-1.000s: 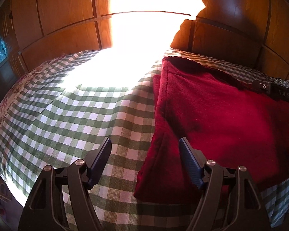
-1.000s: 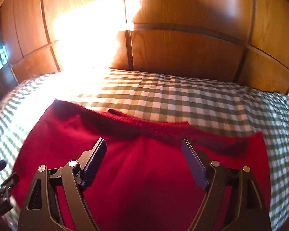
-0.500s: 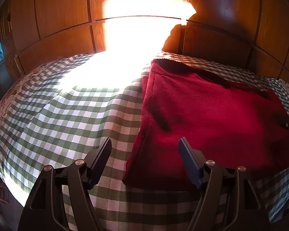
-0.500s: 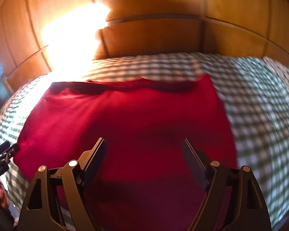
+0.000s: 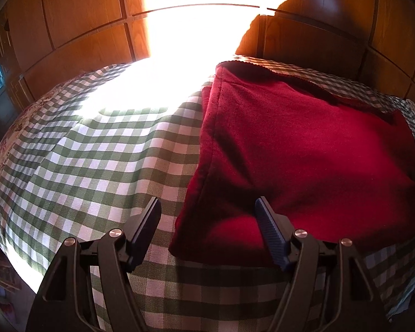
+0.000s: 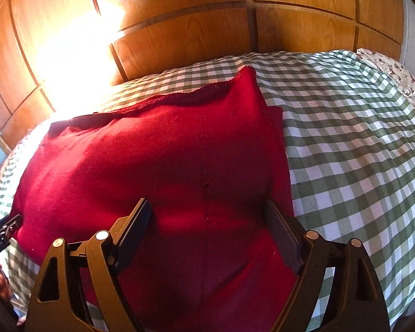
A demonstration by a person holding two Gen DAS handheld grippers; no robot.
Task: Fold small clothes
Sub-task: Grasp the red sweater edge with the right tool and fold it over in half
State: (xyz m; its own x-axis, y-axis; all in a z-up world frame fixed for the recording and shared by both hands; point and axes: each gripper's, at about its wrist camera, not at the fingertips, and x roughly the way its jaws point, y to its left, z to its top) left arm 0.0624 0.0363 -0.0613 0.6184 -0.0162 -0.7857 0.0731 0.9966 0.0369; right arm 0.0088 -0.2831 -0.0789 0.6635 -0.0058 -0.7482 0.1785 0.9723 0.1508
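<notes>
A dark red garment [image 5: 304, 149] lies flat, folded into a rough rectangle, on the green-and-white checked cloth [image 5: 96, 166]. It also shows in the right wrist view [image 6: 157, 166]. My left gripper [image 5: 207, 215] is open and empty, just above the garment's near left corner. My right gripper [image 6: 207, 213] is open and empty, hovering over the garment's near right part, its right finger close to the right edge. The left gripper's tip [image 6: 2, 229] shows at the left edge of the right wrist view.
Wooden panelled doors [image 6: 193, 33] stand behind the bed. A strong sun patch [image 5: 196, 27] washes out the far left of the cloth. A floral fabric [image 6: 395, 74] lies at the far right; more floral fabric [image 5: 11, 127] lies at the left edge.
Both grippers have drawn back toward the near edge of the garment. The right gripper has swung toward the right side. The garment lies still.
</notes>
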